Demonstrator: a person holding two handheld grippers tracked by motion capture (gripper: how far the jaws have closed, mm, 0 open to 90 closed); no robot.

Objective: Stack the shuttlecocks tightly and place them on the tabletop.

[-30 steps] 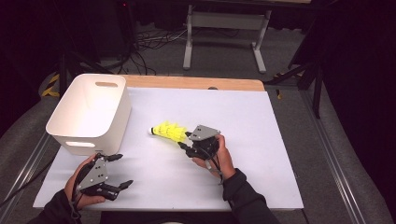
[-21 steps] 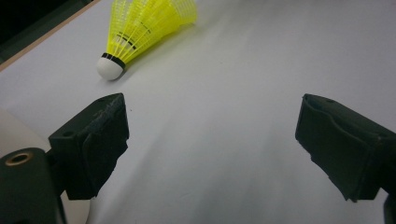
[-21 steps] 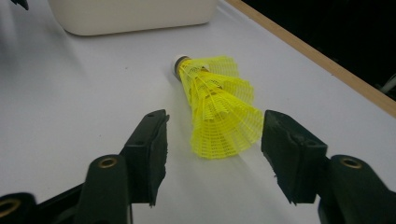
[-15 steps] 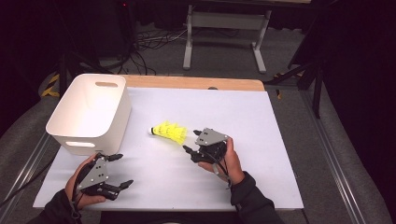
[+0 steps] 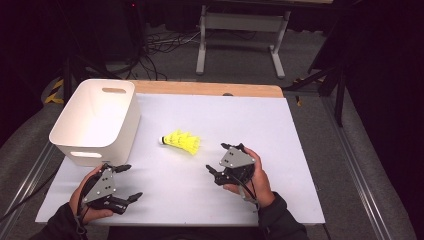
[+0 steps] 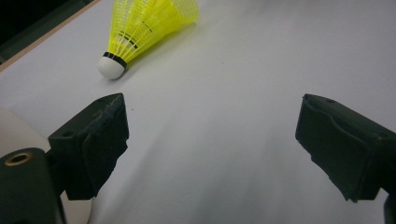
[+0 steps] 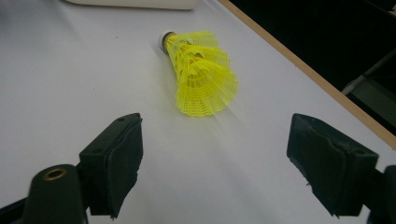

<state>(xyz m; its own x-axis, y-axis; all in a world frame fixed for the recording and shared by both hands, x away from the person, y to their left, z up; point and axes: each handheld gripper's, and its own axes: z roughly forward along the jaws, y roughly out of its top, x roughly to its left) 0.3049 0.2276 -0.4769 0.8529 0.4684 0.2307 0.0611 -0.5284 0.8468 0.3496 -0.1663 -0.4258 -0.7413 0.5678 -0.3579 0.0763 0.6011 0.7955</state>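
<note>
Shuttlecocks, yellow and nested into one short stack, lie on their side on the white table, just ahead of the right hand-held gripper and apart from it. The white cork tip points away from that hand-held gripper and the wide open skirt faces it. Its jaws have just been opening and now stand wide apart, with bare table between them; nothing is gripped.

The left hand-held gripper rests farther off, near the table's close edge, and the stack lies well ahead of it and toward its right side in the high view. In the left gripper view the stack sits beyond the left jaw, cork nearest. These jaws are also spread wide with nothing between them.

A white bin with handle slots stands just beyond the left hand-held gripper, on the side of the stack away from the right hand-held gripper.
</note>
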